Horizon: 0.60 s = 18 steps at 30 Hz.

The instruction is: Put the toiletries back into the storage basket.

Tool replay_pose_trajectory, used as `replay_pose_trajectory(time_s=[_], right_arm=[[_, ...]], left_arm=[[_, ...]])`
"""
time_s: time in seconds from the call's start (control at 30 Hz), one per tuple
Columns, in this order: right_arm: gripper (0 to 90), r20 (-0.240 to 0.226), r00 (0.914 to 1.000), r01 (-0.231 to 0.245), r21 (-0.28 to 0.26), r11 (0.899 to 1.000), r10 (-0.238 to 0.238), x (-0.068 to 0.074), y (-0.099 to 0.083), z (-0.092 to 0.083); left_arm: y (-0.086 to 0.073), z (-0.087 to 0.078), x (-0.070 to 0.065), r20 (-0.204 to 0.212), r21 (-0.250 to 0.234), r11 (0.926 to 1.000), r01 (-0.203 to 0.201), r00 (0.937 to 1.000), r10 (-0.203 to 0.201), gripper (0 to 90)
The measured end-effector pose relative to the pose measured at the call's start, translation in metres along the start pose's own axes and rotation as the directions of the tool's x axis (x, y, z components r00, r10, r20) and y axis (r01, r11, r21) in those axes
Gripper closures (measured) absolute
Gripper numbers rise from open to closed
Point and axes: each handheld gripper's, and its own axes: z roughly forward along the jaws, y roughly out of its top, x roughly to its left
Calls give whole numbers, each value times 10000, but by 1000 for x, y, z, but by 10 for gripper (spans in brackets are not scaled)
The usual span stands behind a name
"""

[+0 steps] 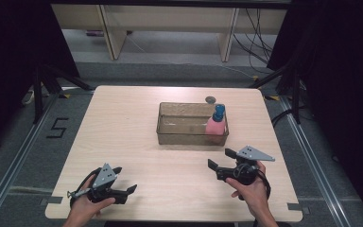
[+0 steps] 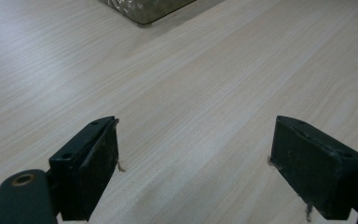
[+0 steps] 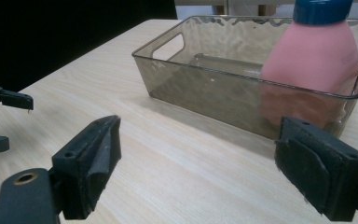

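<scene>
Pink bottle (image 1: 216, 125) w/ blue cap stands upright in right end of smoky clear bin (image 1: 170, 135), mid desk (image 1: 123, 118), pressed near the bin's right wall so it stays up. Right hand-held gripper (image 1: 222, 158) hovers just in front of bin, jaws wide, nothing held, aimed toward bin/bottle, prob. lined up for a reach. Left hand-held gripper (image 1: 125, 179) low at near-left desk edge, also wide & empty, well apart from bin, looks parked out of the way.

Right tongs (image 3: 193, 161) gape before the bin (image 3: 205, 88) holding a pink bottle (image 3: 314, 56).
</scene>
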Motion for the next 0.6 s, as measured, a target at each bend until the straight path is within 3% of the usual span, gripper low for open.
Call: replay_pose_trajectory(time_s=[0.1,0.23,0.3,0.37,0.4,0.5,0.53,0.6], right_arm=[[155,91,9996,250,-15,9997,-249,-1,-1,-2],[155,10,9998,182,-29,9998,-182,-1,-3,-4],[155,68,9999,-74,-46,10000,75,1,-5,-5],[155,99,9999,59,-7,10000,-59,1,-6,-6],[155,213,9991,359,-75,9993,-358,-1,-7,-6],[155,100,9997,226,28,9997,-226,1,-9,-8],[155,171,9998,-58,133,9999,55,3,-11,-7],[155,78,9998,178,59,9998,-179,2,-11,-8]], left_arm=[[0,0,0,-4,-5,10000,-4,10000,4,148],[0,0,0,11,-3,10000,3,10000,-3,148],[0,0,0,9,-2,10000,2,10000,-2,148],[0,0,0,9,2,10000,-8,10000,8,148],[0,0,0,13,-4,10000,2,10000,-2,148],[0,0,0,15,-7,10000,5,10000,-5,148],[0,0,0,13,-3,10000,0,10000,0,148],[0,0,0,12,-2,10000,5,10000,-5,148]])
